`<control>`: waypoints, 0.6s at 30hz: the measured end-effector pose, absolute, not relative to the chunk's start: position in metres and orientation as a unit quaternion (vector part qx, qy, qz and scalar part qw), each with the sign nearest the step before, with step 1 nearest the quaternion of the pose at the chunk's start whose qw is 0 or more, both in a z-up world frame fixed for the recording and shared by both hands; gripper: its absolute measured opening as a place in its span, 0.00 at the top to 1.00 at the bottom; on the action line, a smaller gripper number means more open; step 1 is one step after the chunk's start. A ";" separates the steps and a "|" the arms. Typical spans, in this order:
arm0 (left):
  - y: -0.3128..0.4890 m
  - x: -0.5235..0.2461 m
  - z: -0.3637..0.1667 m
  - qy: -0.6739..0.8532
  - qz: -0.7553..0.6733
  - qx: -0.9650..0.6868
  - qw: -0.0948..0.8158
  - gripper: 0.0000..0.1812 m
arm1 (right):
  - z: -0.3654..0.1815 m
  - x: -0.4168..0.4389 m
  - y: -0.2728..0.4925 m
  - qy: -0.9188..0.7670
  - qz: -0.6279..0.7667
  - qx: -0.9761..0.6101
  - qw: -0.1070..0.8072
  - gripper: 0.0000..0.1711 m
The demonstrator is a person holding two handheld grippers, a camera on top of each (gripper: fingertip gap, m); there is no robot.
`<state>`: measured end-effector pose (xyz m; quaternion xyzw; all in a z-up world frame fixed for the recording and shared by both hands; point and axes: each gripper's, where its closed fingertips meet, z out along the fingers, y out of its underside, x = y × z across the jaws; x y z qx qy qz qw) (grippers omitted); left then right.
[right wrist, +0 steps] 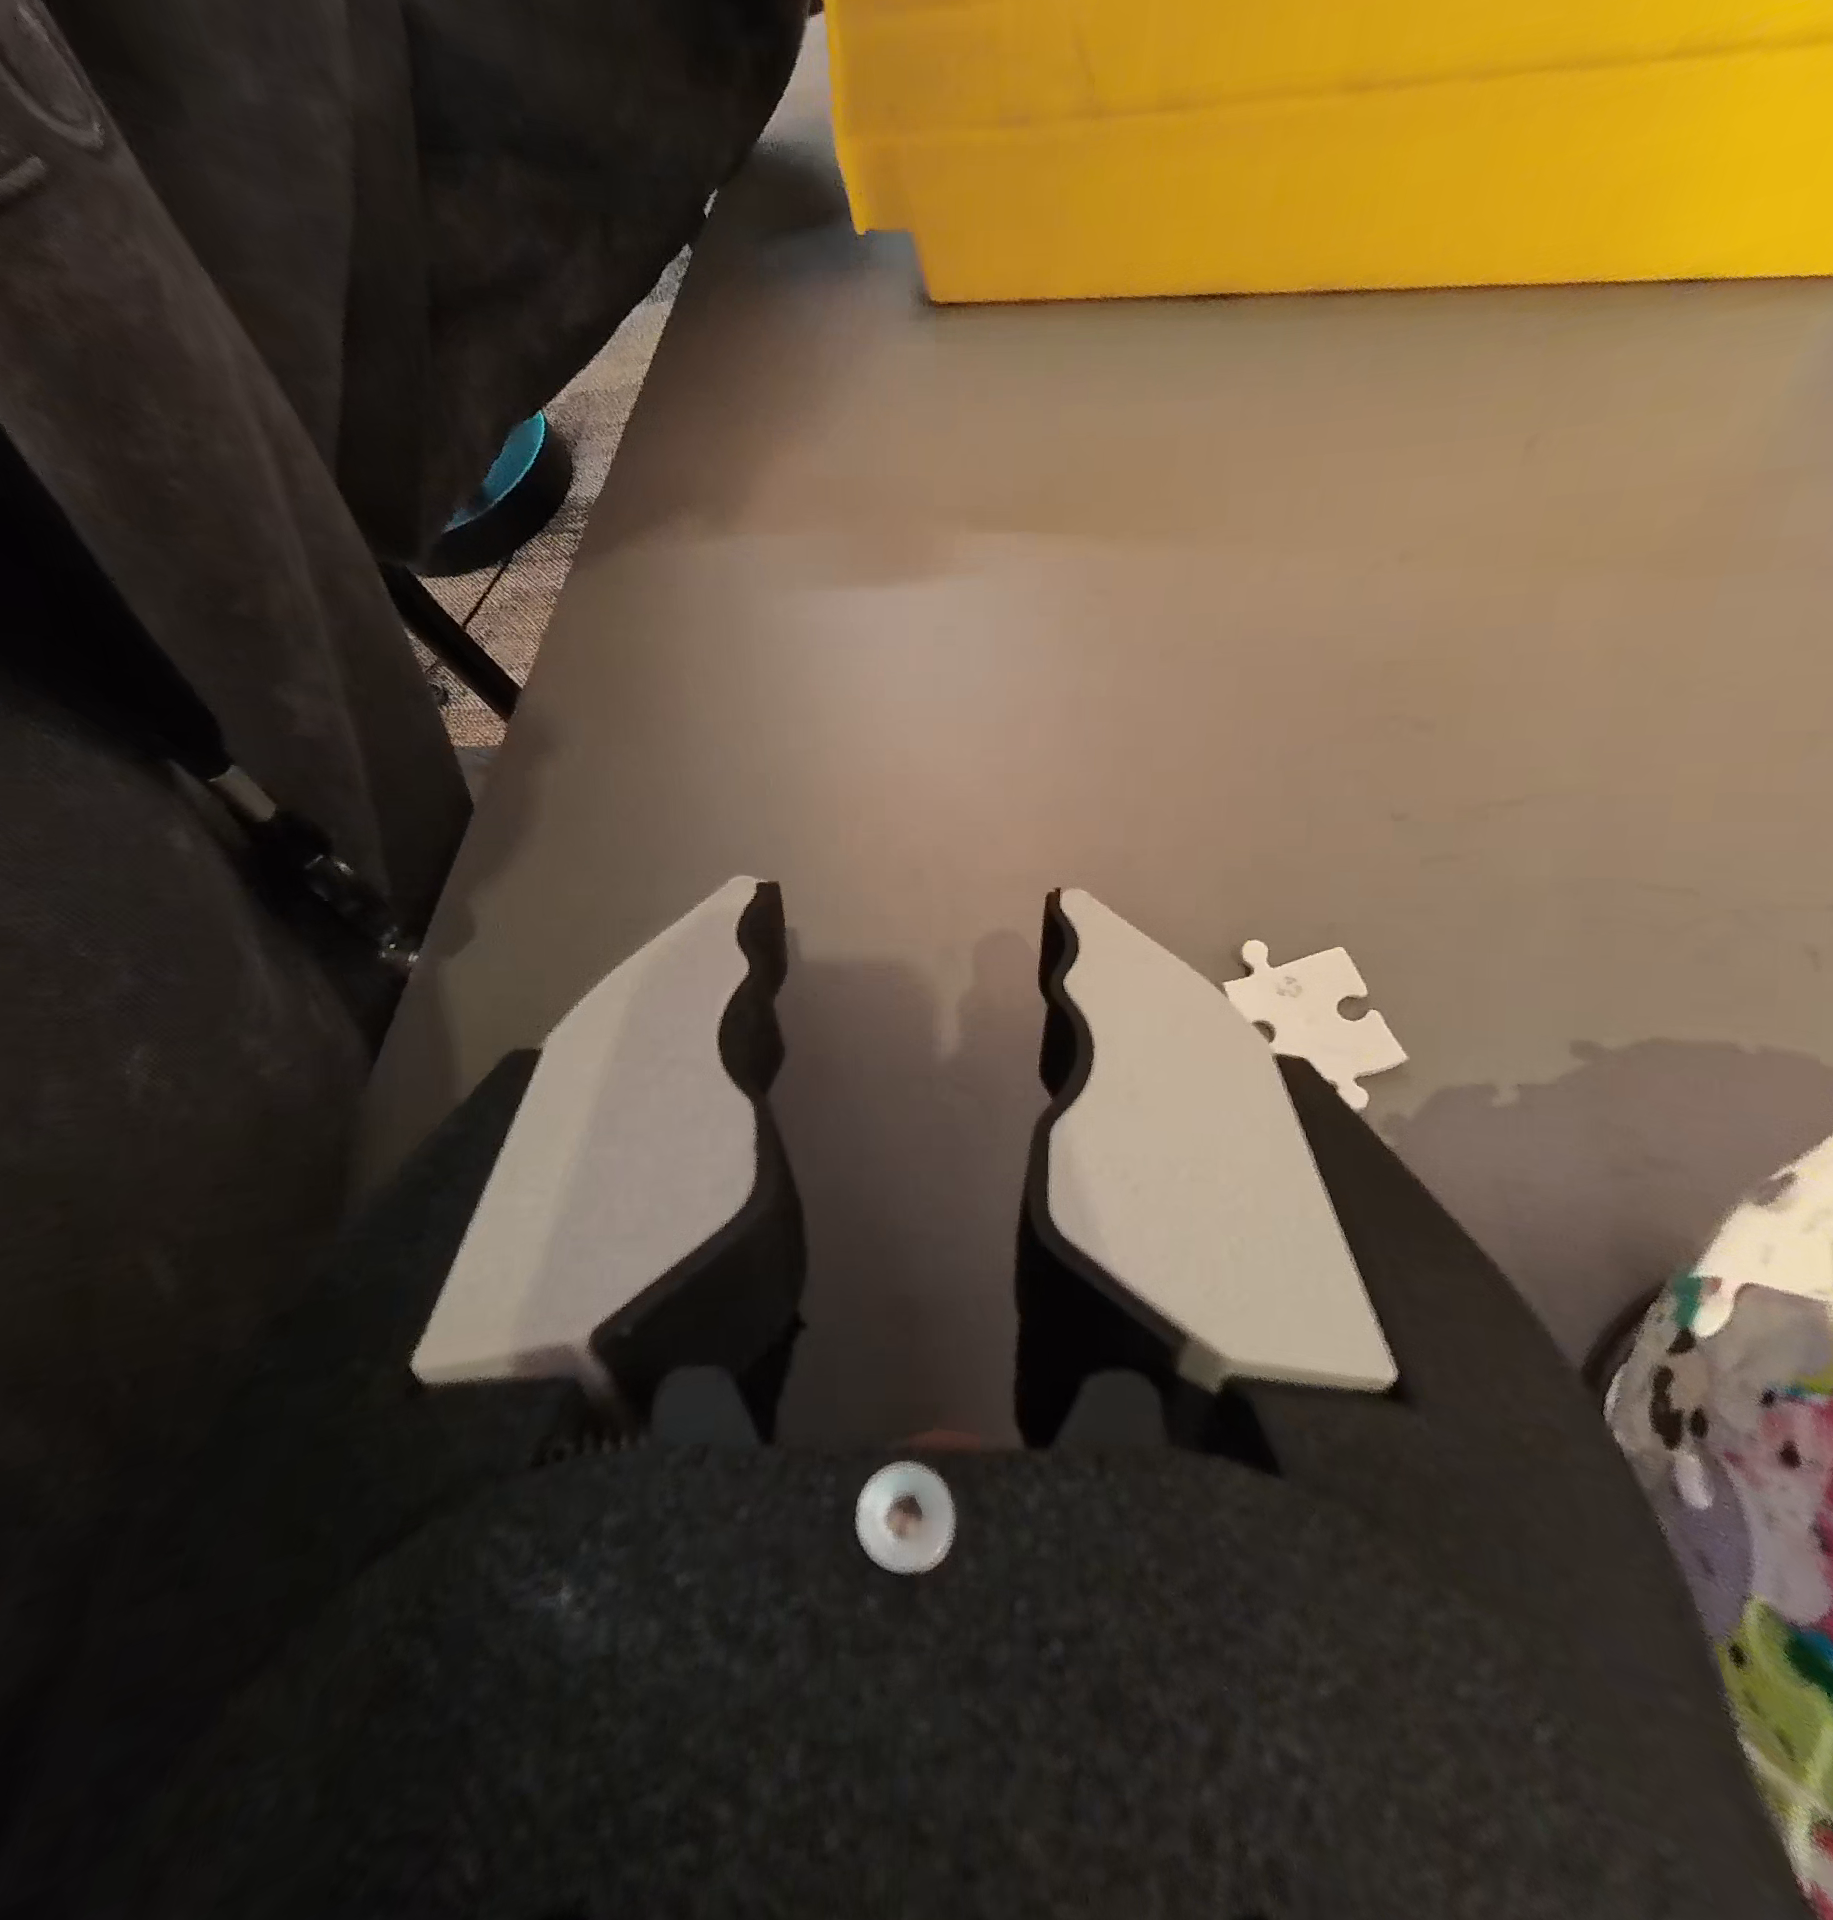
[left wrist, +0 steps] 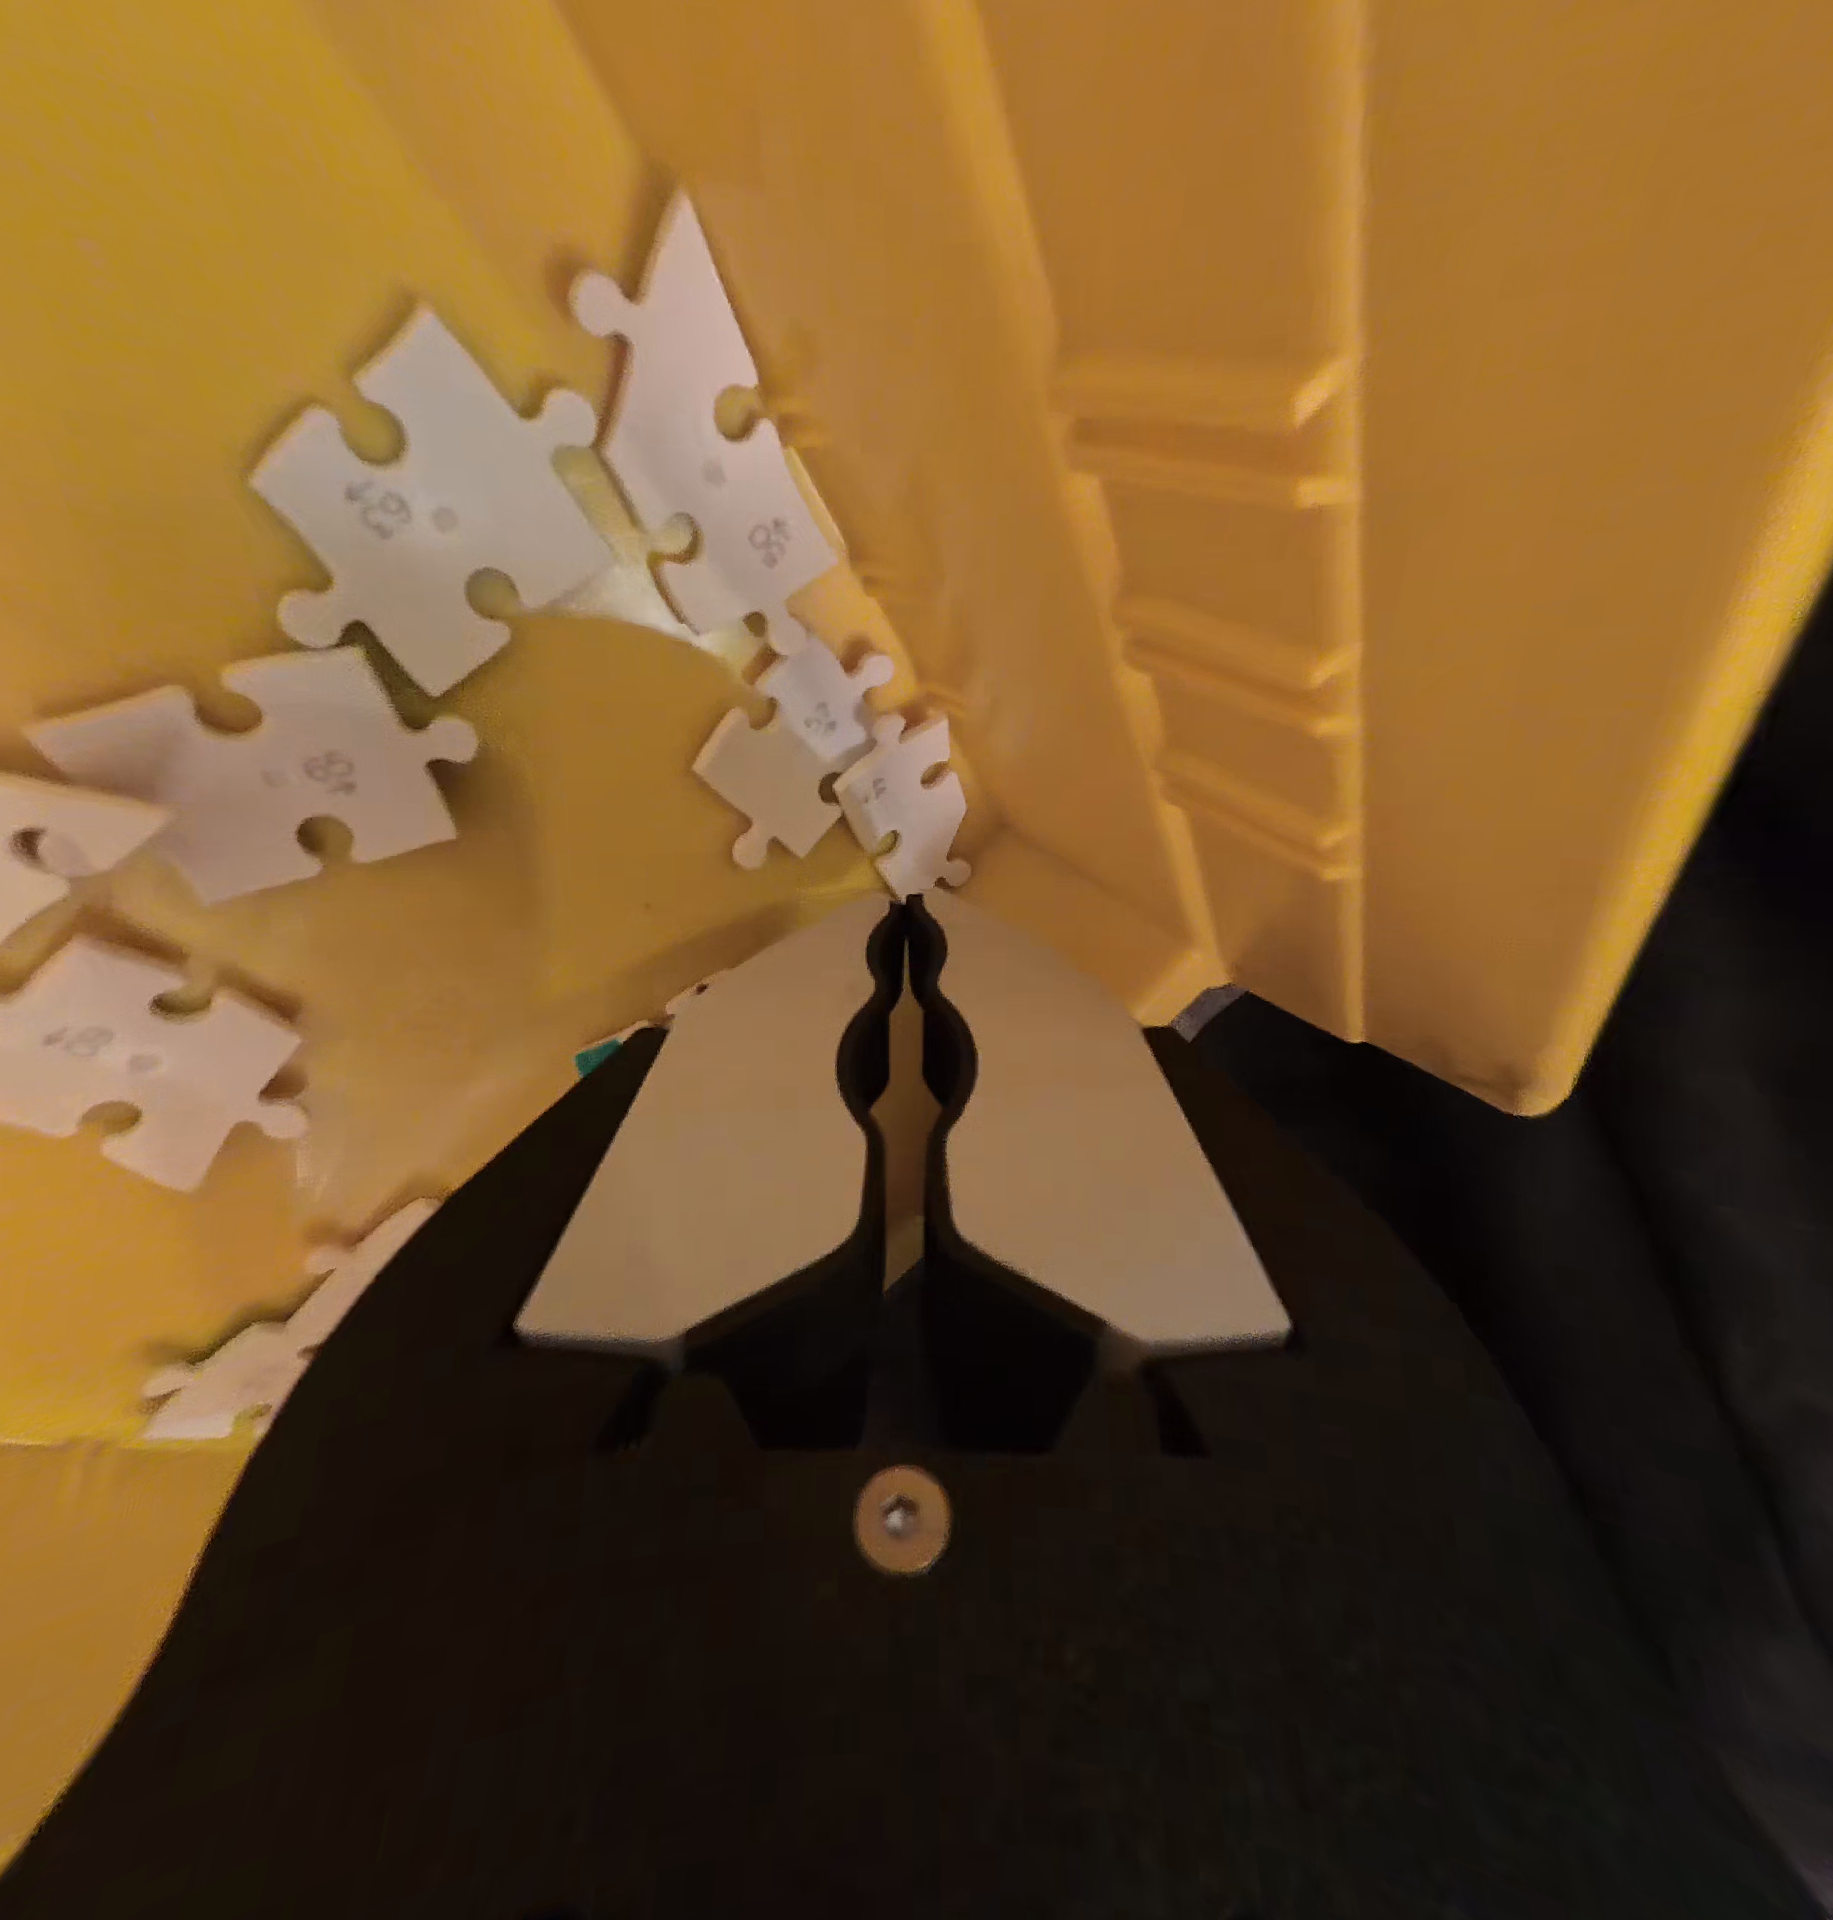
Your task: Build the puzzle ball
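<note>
In the left wrist view my left gripper (left wrist: 910, 906) reaches into a yellow bin (left wrist: 1255, 312). Its jaws are closed, and the fingertips pinch the lower corner of a small white puzzle piece (left wrist: 907, 805) that stands tilted against the bin wall. Several other white puzzle pieces (left wrist: 434, 499) lie on the bin floor to the left. In the right wrist view my right gripper (right wrist: 912, 914) is open and empty above the grey table (right wrist: 1099, 571). A single white puzzle piece (right wrist: 1312, 1013) lies flat just right of its right finger. The partly built colourful puzzle ball (right wrist: 1774, 1507) is at the right edge.
The yellow bin (right wrist: 1359, 156) stands at the far side of the table in the right wrist view. A person in dark clothing (right wrist: 164, 623) fills the left side there. The bin's ribbed wall (left wrist: 1234, 623) rises just right of my left fingertips. About 30 centimetres separates my left fingertips from my right.
</note>
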<state>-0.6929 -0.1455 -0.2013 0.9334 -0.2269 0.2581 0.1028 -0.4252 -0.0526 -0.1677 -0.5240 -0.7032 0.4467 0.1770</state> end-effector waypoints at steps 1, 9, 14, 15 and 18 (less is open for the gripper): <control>-0.144 -0.692 -0.200 -0.220 0.261 0.935 0.094 0.97 | -0.168 -0.425 -0.053 -0.704 0.446 -0.524 0.176 0.73; -0.133 -0.682 -0.211 -0.257 0.228 0.937 0.063 0.91 | -0.170 -0.425 -0.061 -0.726 0.419 -0.516 0.177 0.73; -0.127 -0.678 -0.212 -0.270 0.197 0.941 0.045 0.92 | -0.170 -0.428 -0.066 -0.729 0.416 -0.516 0.170 0.73; -0.127 -0.678 -0.212 -0.273 0.192 0.942 0.043 0.93 | -0.170 -0.428 -0.067 -0.731 0.414 -0.516 0.170 0.73; -0.126 -0.683 -0.214 -0.299 0.162 0.940 0.033 0.97 | -0.169 -0.429 -0.069 -0.735 0.407 -0.514 0.172 0.74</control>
